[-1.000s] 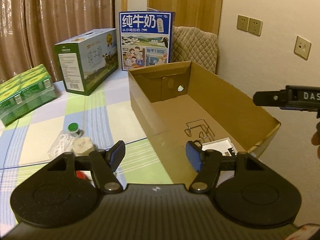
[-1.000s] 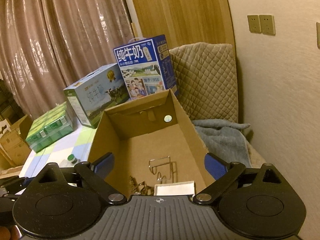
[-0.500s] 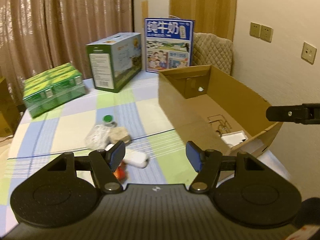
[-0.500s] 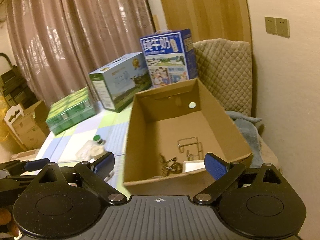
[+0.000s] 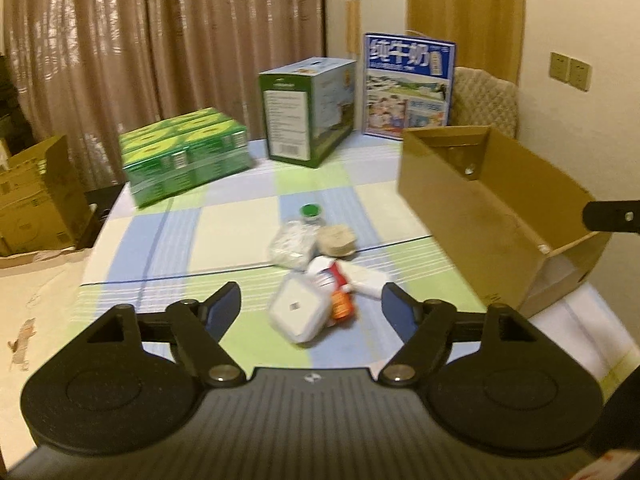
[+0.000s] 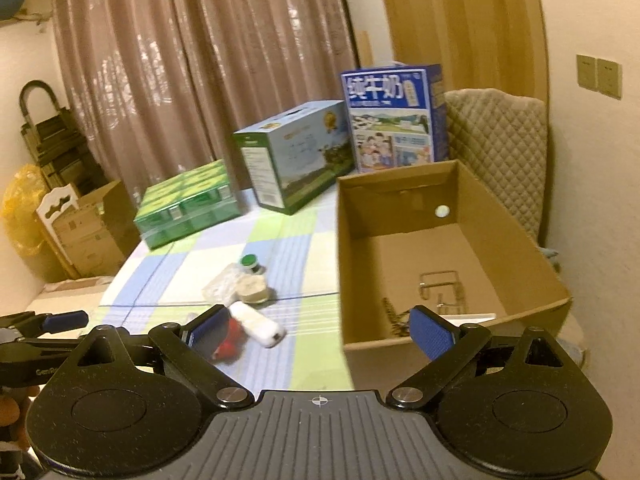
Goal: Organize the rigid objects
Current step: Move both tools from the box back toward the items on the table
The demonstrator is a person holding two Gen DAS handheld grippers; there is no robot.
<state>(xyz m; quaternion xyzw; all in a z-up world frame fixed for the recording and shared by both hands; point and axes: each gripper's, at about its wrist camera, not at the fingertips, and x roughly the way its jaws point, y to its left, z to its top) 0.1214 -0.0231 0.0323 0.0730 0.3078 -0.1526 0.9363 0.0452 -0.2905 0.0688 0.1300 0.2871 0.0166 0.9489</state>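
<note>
A cluster of small objects lies on the checked tablecloth: a white square box (image 5: 298, 312), an orange-red tube (image 5: 342, 300), a white cylinder (image 6: 258, 325), a tan round lid (image 5: 337, 239), a clear plastic bag (image 5: 291, 242) and a green-capped bottle (image 5: 310, 212). My left gripper (image 5: 312, 309) hovers over the near side of the cluster, its jaws opening, nothing pressed between them. The open cardboard box (image 6: 452, 252) stands to the right, holding a wire rack (image 6: 440, 286) and small items. My right gripper (image 6: 310, 330) is open and holds nothing, near the box's front left corner.
At the back of the table stand a green shrink-wrapped carton pack (image 5: 186, 152), a green-and-white milk case (image 5: 310, 110) and a blue milk case (image 5: 408, 84). A quilted chair (image 6: 496, 140) is behind the box. Cardboard boxes (image 5: 36, 196) sit on the floor at left.
Both grippers have drawn back and swung left, away from the cardboard box, so the cluster of small objects now lies in front of the left one. The left jaws stand wider.
</note>
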